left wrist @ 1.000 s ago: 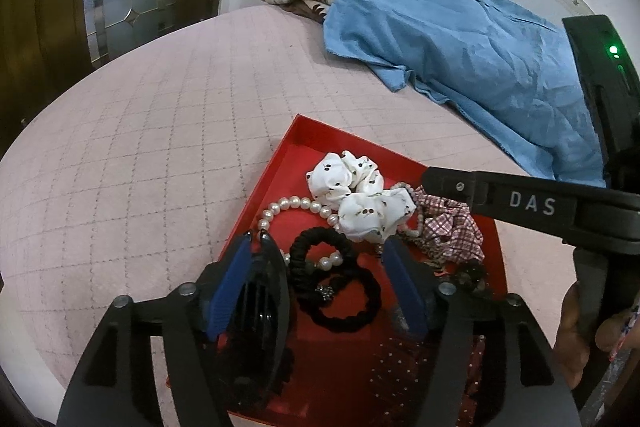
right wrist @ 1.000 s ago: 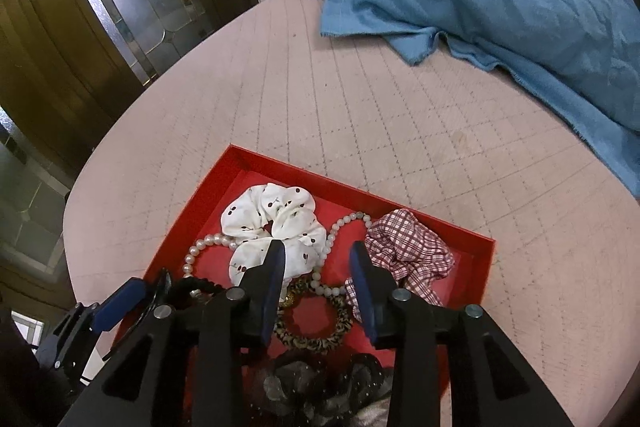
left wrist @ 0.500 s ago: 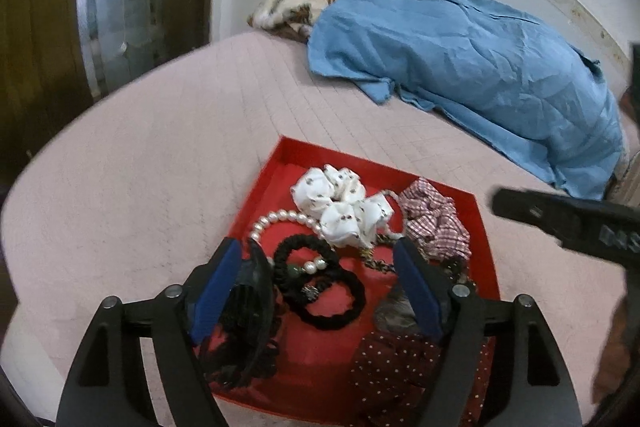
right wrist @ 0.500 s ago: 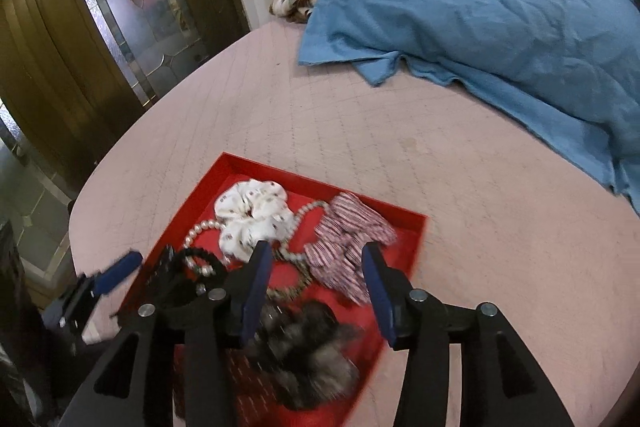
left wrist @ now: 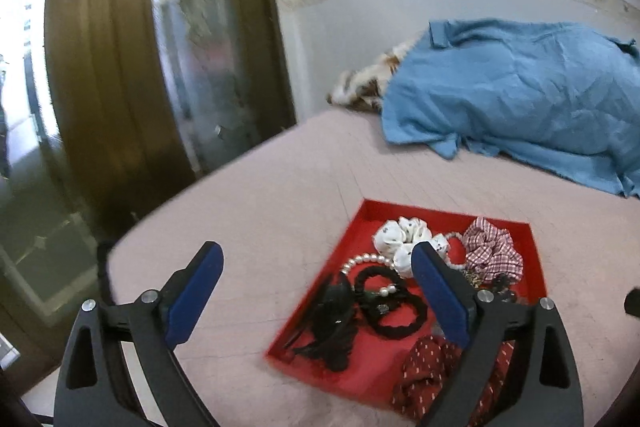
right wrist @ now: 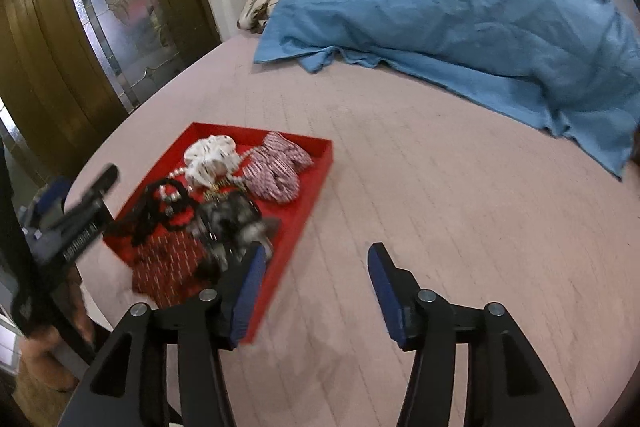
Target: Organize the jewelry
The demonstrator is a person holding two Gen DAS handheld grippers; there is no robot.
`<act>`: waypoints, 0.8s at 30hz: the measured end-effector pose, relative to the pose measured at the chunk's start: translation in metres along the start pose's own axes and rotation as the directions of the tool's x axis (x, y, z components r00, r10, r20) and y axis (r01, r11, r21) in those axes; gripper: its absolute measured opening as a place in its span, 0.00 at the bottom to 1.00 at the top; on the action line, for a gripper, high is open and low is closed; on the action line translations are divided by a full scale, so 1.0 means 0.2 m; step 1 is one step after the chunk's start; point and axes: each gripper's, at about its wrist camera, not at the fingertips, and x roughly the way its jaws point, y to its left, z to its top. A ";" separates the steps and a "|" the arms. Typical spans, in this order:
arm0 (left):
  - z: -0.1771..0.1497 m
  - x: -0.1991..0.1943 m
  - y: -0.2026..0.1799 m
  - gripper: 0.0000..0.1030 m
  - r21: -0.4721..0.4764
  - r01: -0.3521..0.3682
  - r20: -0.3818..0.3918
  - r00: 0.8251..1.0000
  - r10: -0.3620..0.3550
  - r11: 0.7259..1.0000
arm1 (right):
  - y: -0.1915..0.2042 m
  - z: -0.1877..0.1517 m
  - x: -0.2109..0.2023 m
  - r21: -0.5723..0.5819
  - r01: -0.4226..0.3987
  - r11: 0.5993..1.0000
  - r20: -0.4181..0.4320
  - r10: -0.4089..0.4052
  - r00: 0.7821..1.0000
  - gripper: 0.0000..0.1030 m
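Pink quilted fabric covers the round surface (right wrist: 420, 187), and the red tray (right wrist: 308, 203) sits at left centre of the right wrist frame, heaped with a white spotted scrunchie (left wrist: 404, 239), a checked scrunchie (left wrist: 494, 253), a pearl bracelet (left wrist: 366, 261), black hair ties (left wrist: 394, 307) and a dark claw clip (left wrist: 336, 319). Both tools are spread wide and hold nothing: the left tool (left wrist: 320, 291) hangs over the tray's left rim, the right tool (right wrist: 316, 279) beside its near right edge. The pieces overlap, so a grab could likely drag a neighbour out or snag the pearls. A blue shirt (right wrist: 460, 11) lies at upper right, well apart.
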 end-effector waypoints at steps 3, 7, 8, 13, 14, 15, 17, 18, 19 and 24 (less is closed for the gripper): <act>0.01 -0.14 0.04 0.98 -0.046 0.017 0.017 1.000 -0.016 0.999 | -0.04 -0.09 -0.06 0.005 0.009 1.000 0.018 -0.010 1.000 0.61; 0.06 -0.30 0.05 0.98 -0.061 0.044 0.034 0.999 -0.042 0.997 | -0.06 -0.17 -0.12 0.033 0.001 0.999 0.037 -0.002 0.999 0.61; 0.07 -0.35 0.04 0.98 -0.051 0.045 0.047 0.998 -0.043 0.998 | -0.06 -0.19 -0.14 0.040 -0.002 0.999 0.043 0.000 0.999 0.61; 0.13 -0.59 -0.02 1.00 0.001 0.065 0.123 0.990 -0.065 0.998 | -0.06 -0.25 -0.26 0.056 -0.010 0.998 0.103 0.004 0.995 0.65; 0.13 -0.63 -0.04 1.00 -0.003 0.092 0.136 0.987 -0.091 0.996 | -0.06 -0.26 -0.28 0.054 -0.007 0.999 0.120 0.000 0.993 0.67; 0.13 -0.66 -0.05 1.00 -0.010 0.119 0.139 0.983 -0.117 0.993 | -0.05 -0.27 -0.31 0.052 -0.003 0.999 0.140 -0.004 0.990 0.69; 0.13 -0.71 -0.09 1.00 -0.037 0.187 0.129 0.975 -0.181 0.982 | -0.06 -0.28 -0.36 0.050 0.002 0.999 0.171 -0.011 0.985 0.71; 0.12 -0.72 -0.11 1.00 -0.045 0.207 0.120 0.972 -0.200 0.977 | -0.06 -0.29 -0.39 0.048 0.007 0.999 0.189 -0.016 0.982 0.72; 0.11 -0.72 -0.13 1.00 -0.046 0.217 0.108 0.972 -0.211 0.975 | -0.07 -0.30 -0.40 0.047 0.011 0.999 0.198 -0.020 0.980 0.73; 0.08 -0.70 -0.27 1.00 0.013 0.239 0.000 0.971 -0.239 0.971 | -0.12 -0.35 -0.48 0.050 0.055 0.997 0.242 -0.066 0.968 0.76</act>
